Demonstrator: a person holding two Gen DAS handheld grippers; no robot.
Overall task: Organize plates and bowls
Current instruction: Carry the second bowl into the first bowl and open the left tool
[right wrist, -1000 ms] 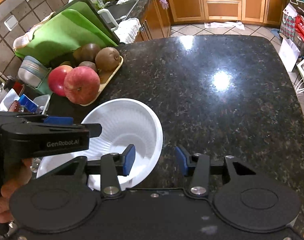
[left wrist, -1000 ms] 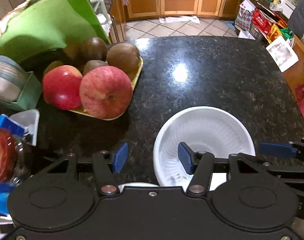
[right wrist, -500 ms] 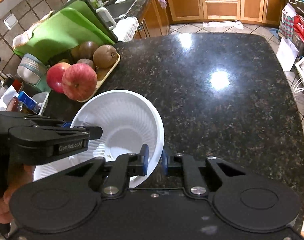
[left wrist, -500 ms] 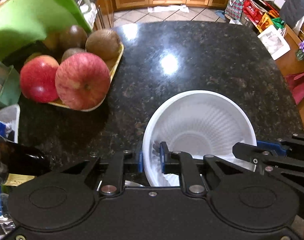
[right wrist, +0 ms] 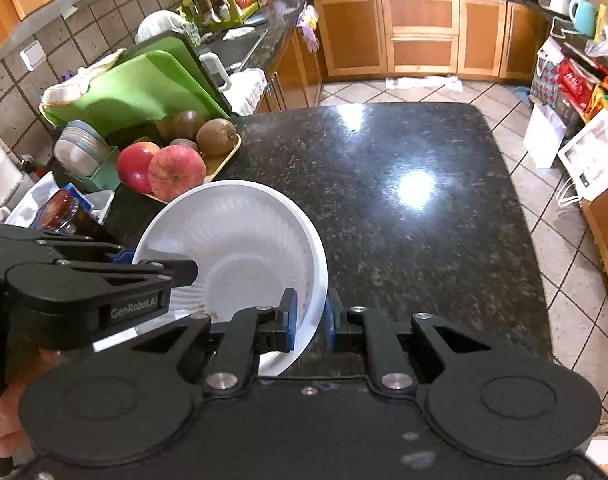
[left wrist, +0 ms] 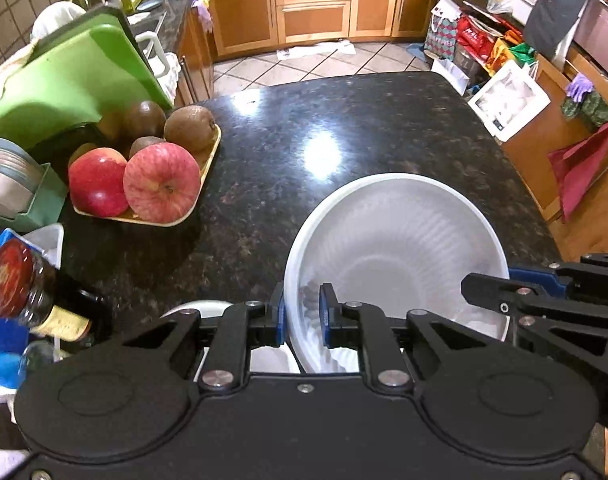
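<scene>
Currently, in the left wrist view, the left claw (left wrist: 302, 316) is clenched on the near-left rim of the white bowl (left wrist: 396, 256), held above the dark table (left wrist: 344, 128). A white plate (left wrist: 200, 306) lies beneath. In the right wrist view, the right claw (right wrist: 309, 316) grasps the bowl's (right wrist: 240, 248) right rim. Placement is judged not yet done.

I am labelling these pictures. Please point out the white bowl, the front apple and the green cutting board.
white bowl (left wrist: 400, 240), left wrist view, ribbed inner wall.
front apple (left wrist: 162, 182), left wrist view, red skin.
green cutting board (right wrist: 144, 84), right wrist view, flat face.
</scene>
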